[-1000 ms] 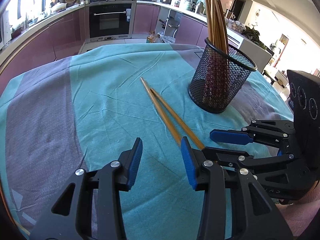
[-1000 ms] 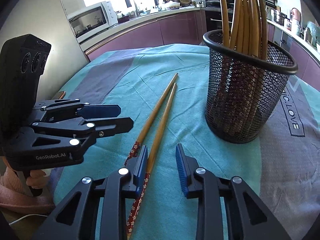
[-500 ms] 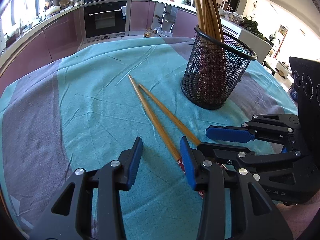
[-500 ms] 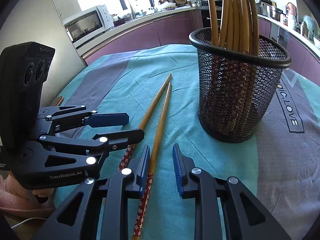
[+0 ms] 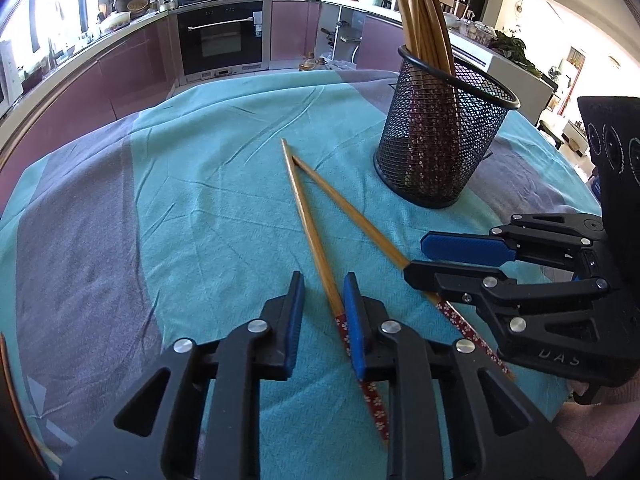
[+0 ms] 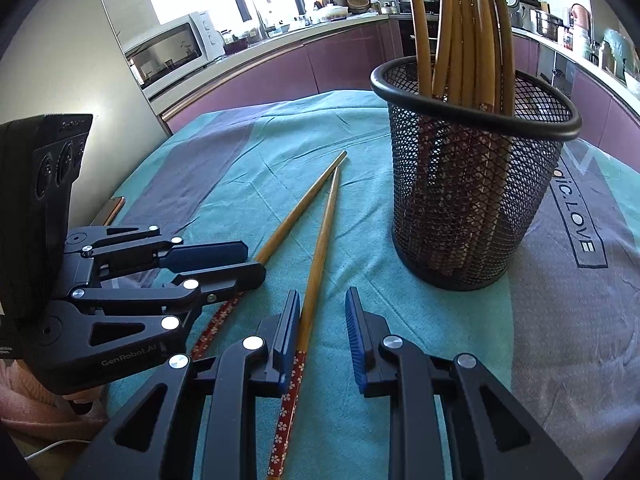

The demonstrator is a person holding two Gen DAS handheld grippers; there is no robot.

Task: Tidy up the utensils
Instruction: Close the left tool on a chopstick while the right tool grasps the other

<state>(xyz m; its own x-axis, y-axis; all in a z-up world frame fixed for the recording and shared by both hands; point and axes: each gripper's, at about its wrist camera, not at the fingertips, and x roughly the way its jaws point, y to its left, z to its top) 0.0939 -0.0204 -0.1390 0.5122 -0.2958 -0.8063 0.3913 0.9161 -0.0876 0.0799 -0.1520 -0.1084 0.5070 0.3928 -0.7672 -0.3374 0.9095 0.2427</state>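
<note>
At lower left of the right wrist view, the left claw point(image 6: 252, 260), marked "GenRobot.AI", was closing around one chopstick point(image 5: 310, 228). The right claw point(image 6: 322, 320) stood released around the other chopstick point(image 6: 316, 256) on the bench cloth point(image 6: 582, 236) reading "LOVE", left of the mesh holder point(image 6: 472, 200).

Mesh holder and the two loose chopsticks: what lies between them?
Nothing but bare tablecloth separates the mesh holder from the chopsticks, shown in both views.

Two wooden chopsticks point(image 5: 316, 236) lie flat on the teal cloth, their thin tips almost touching, their red flower-patterned ends spread apart in a narrow V. Near them a black mesh cup point(image 5: 440, 152) stands upright, holding a bundle of matching chopsticks point(image 6: 460, 28), tips up.
</note>
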